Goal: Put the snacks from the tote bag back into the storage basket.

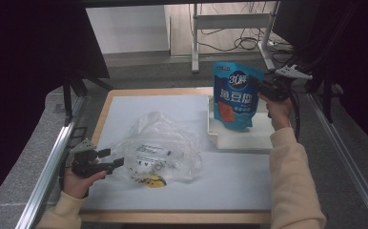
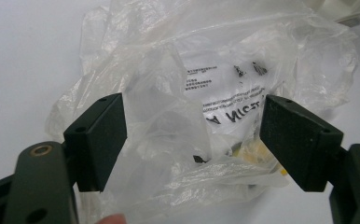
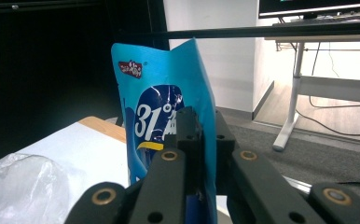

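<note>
A blue snack pouch [image 1: 235, 94] with white lettering hangs upright above a white tray [image 1: 241, 138] at the table's right. My right gripper [image 1: 260, 86] is shut on the pouch's upper right edge; in the right gripper view the blue pouch [image 3: 159, 112] is pinched between the two black jaws. A crumpled clear plastic bag [image 1: 160, 148] with printed text and something yellow inside lies on the white mat. My left gripper [image 1: 117, 160] stands open at the bag's left edge. In the left gripper view the clear plastic bag [image 2: 206, 93] lies between and beyond the spread jaws.
The white mat [image 1: 125, 107] covers a wooden table [image 1: 107, 107]. Metal rails [image 1: 53, 157] run along both sides. A desk frame with cables [image 1: 234, 21] stands beyond the far edge. A person's cream sleeve [image 1: 291, 181] reaches in from the bottom right.
</note>
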`<state>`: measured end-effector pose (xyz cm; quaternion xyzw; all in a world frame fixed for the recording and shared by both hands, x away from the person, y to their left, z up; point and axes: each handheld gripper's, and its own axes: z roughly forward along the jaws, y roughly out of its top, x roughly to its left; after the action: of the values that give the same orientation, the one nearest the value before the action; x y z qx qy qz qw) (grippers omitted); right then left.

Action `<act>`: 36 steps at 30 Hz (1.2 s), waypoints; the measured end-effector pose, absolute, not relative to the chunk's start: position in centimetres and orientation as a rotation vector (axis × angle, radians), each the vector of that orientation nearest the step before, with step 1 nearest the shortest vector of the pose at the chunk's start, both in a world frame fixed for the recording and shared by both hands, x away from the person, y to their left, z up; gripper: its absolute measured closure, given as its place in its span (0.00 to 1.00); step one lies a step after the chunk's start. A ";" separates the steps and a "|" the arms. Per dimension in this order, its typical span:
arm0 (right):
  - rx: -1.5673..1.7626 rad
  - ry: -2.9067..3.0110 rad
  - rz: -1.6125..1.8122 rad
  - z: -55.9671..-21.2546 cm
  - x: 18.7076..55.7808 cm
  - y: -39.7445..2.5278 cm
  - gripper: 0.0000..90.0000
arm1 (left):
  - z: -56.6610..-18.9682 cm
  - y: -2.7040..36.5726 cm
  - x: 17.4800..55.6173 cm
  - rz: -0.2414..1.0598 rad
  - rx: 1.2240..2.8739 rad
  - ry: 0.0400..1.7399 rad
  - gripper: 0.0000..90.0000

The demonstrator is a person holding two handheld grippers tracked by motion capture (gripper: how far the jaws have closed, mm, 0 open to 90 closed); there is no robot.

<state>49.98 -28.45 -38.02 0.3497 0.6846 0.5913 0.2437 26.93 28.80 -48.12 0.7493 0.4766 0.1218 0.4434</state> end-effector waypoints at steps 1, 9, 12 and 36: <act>0.959 1.869 1.616 -38.1 49.8 -28.6 0.94 | -48.1 28.8 26.9 0.302 1.860 1.180 0.26; 1.008 1.864 1.596 -38.6 49.0 -29.5 0.86 | -47.9 28.6 26.9 0.304 1.860 1.168 0.26; 1.007 1.878 1.576 -38.6 48.7 -29.6 0.82 | -47.8 28.5 26.9 0.300 1.862 1.164 0.26; 1.148 1.821 1.501 -39.5 45.2 -30.4 0.55 | -48.0 28.4 27.1 0.290 1.865 1.159 0.26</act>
<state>45.24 -30.44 -39.45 0.4228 0.6708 0.5530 0.2558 27.08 28.39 -47.97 0.7532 0.4681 0.1172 0.4470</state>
